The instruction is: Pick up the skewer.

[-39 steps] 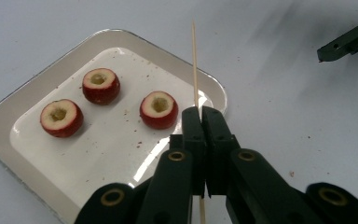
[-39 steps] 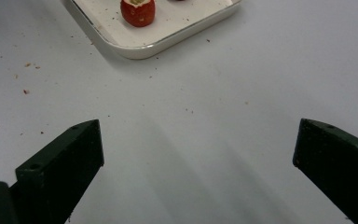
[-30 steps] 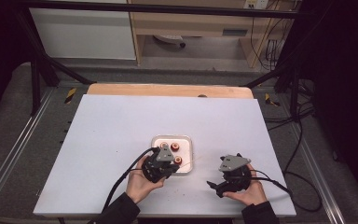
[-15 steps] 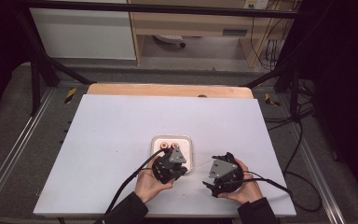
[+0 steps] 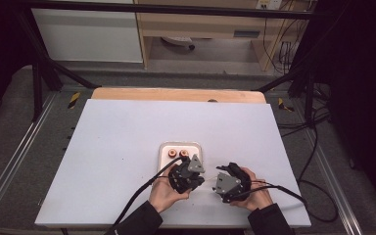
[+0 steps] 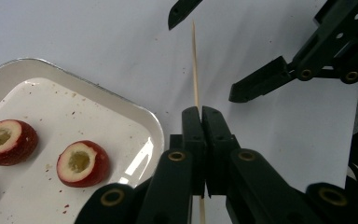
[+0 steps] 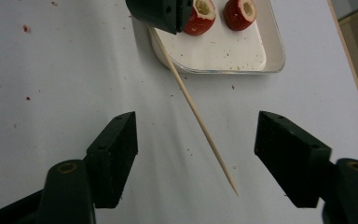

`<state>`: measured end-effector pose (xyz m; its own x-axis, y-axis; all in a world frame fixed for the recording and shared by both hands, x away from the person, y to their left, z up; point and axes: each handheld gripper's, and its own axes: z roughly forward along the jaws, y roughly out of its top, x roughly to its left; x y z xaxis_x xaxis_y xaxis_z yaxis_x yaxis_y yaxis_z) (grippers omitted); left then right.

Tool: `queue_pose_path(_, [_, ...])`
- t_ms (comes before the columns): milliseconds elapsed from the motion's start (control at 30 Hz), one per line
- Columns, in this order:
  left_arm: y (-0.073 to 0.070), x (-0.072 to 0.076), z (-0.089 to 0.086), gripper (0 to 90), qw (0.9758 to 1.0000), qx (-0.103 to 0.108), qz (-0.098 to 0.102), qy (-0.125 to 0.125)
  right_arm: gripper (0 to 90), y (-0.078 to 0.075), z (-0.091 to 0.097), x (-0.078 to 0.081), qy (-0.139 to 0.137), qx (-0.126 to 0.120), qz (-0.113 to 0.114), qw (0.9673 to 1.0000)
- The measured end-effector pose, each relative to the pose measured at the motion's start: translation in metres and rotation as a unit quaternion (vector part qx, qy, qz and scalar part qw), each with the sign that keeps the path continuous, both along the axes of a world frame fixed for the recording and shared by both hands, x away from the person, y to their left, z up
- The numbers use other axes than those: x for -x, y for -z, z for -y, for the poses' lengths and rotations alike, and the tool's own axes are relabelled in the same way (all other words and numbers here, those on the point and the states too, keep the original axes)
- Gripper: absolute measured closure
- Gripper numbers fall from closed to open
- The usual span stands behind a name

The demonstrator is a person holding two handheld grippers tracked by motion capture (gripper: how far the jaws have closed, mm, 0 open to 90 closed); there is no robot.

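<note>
Skewer (image 6: 196,65) pinched in left claw (image 6: 201,112), near the tray (image 6: 121,100) of fruit (image 6: 82,163); right claw (image 7: 196,135), spread either side of its tip, has just been closing.

You work at a white table (image 5: 127,147) with a pale wooden strip (image 5: 176,94) along its far edge. Around you the floor is grey carpet (image 5: 10,147), with metal rails (image 5: 14,161) running along both sides of the table. Beyond it you face a white cabinet (image 5: 88,34) and a light wooden shelf unit (image 5: 200,24). To your right the room falls into darkness, and black cables (image 5: 313,147) trail across the floor there. Black frame bars (image 5: 44,73) slant down at the far corners.
</note>
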<state>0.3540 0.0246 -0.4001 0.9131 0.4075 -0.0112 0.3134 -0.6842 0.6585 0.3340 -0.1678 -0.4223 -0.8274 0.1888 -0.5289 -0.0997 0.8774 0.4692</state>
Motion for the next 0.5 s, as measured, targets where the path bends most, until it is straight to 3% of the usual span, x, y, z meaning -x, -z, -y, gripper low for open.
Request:
queue_pose_path(167, [-0.001,0.0,0.005,88.9,1.0,-0.005,0.0,0.005,42.7,0.002,0.0,0.001,-0.029,0.02,0.018,0.9992])
queue_pose_path(333, [-0.001,0.0,0.01,88.9,0.9998,-0.012,0.0,0.013,52.6,0.005,-0.001,0.001,-0.058,0.059,0.042,0.9957])
queue_pose_path(500, [-0.001,0.001,0.014,88.9,0.9997,-0.016,0.0,0.018,61.0,0.007,-0.001,0.002,-0.077,0.079,0.054,0.9924])
